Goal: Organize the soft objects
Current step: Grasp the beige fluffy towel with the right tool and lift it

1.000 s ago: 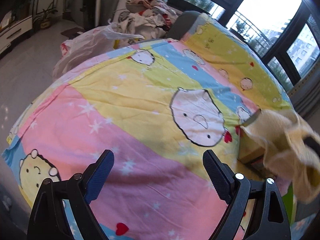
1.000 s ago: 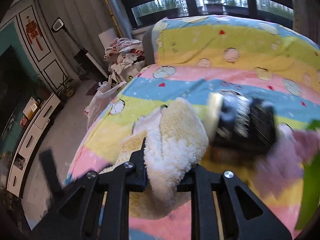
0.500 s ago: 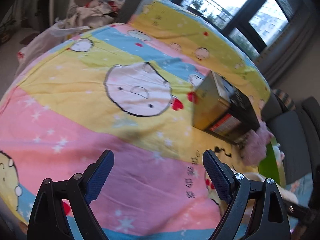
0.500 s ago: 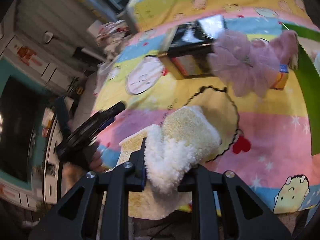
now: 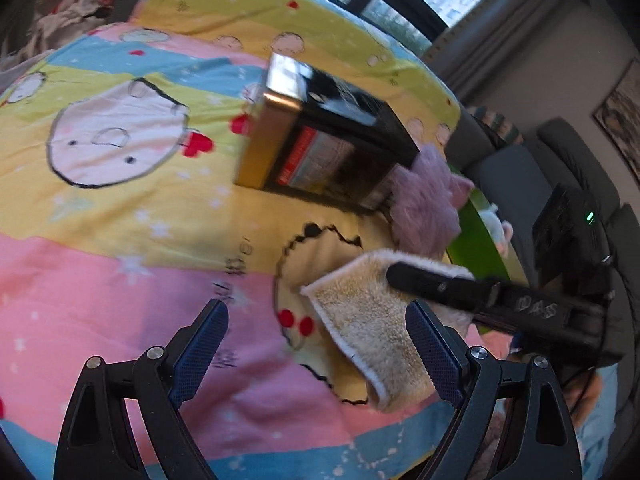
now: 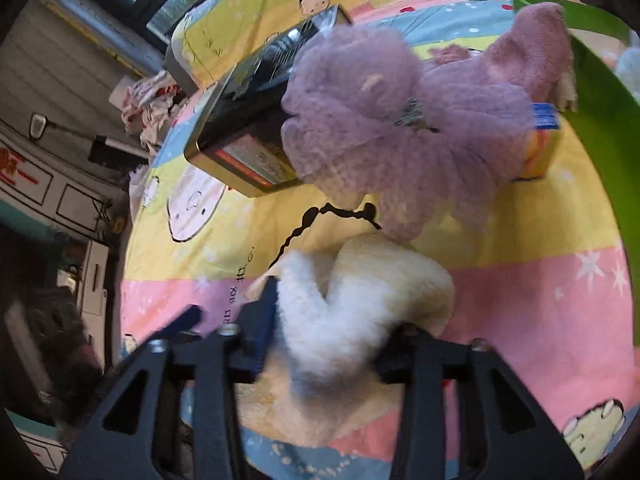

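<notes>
Now our right tool (image 6: 332,336) pinches the cream fleecy cloth (image 6: 360,300), bunched and fluffy, low over the cartoon bedsheet (image 5: 120,272) near the purple plush (image 6: 400,128) and black tin (image 5: 320,144). Our left tool (image 5: 316,344) gapes wide, empty.

Cream fluffy fleece cloth (image 6: 360,300) bunched and folded on the cartoon-print bedsheet, lilac fuzzy plush cloth (image 6: 404,120) crumpled just behind it, draped against a black-and-gold box
</notes>
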A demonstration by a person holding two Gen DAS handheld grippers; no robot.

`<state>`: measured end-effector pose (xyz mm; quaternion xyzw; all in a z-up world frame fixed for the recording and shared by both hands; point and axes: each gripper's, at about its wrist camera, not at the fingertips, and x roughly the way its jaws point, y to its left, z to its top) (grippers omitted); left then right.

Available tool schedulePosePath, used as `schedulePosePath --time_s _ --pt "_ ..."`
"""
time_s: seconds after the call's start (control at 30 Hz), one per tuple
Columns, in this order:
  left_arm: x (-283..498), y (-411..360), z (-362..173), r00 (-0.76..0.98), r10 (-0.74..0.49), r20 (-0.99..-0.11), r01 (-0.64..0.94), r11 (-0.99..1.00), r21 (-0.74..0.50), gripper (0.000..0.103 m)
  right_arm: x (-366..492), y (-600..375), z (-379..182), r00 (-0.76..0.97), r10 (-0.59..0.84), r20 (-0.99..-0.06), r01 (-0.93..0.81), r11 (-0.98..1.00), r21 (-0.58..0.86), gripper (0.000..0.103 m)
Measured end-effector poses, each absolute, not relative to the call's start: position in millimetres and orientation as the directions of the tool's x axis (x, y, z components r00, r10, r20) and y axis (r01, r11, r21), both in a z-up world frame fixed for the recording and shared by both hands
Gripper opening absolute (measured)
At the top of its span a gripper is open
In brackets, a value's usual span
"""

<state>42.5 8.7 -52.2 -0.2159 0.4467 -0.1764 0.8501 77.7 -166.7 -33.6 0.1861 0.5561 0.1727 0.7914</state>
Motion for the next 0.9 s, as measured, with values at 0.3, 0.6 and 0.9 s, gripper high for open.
schedulePosePath --time_s 0.3,0.6,0.9 --pt "43 -37 -62 0.495 -0.519 -0.697 0.198 0.848 -0.491 0.090 56 -210 -11 0.400 0.481 -0.780 -0.054 0.862 0.503 0.084" --pt "47 -48 -71 0.503 -0.493 -0.710 0.200 0.866 -0.459 0.086 57 -217 -51 0.303 0.511 -0.804 -0.019 0.847 0.531 0.085" --pt "46 -57 -72 0.518 -0.474 -0.712 0.234 0.879 -0.415 0.052 59 -196 -64 0.297 0.549 -0.781 -0.052 0.826 0.561 0.051"
